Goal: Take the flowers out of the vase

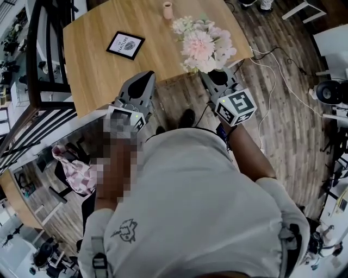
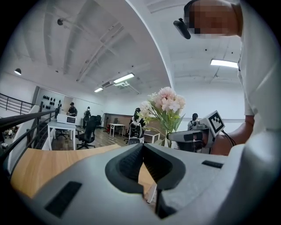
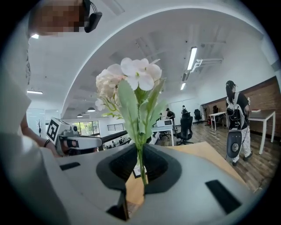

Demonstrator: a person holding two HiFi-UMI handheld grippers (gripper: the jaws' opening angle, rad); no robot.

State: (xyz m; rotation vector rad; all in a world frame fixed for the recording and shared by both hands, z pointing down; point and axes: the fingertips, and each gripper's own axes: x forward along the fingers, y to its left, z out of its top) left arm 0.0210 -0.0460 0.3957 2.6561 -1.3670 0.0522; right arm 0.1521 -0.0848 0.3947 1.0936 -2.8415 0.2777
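Here, your right gripper (image 3: 141, 163) pinches the green stems of the flowers (image 1: 202, 44), holding the bouquet upright at the edge of the wooden table (image 1: 98, 65), well apart from the small pink vase (image 1: 167, 9) standing farther back. Your left gripper (image 2: 143, 151) has its jaws pressed together, with nothing between them.

**Surface notes: materials and finish**

Pale wooden table (image 1: 92, 59): matt, fine grain. Grey plastic left gripper (image 2: 143, 147) and grey plastic right gripper (image 3: 139, 151): matt shells, ribbed dark pads (image 2: 131, 161). Pink-and-white flowers (image 1: 204, 46): soft, matt petals. Small pink vase (image 1: 168, 10), far table edge: matt. Dark plank floor (image 1: 283, 59): wood.
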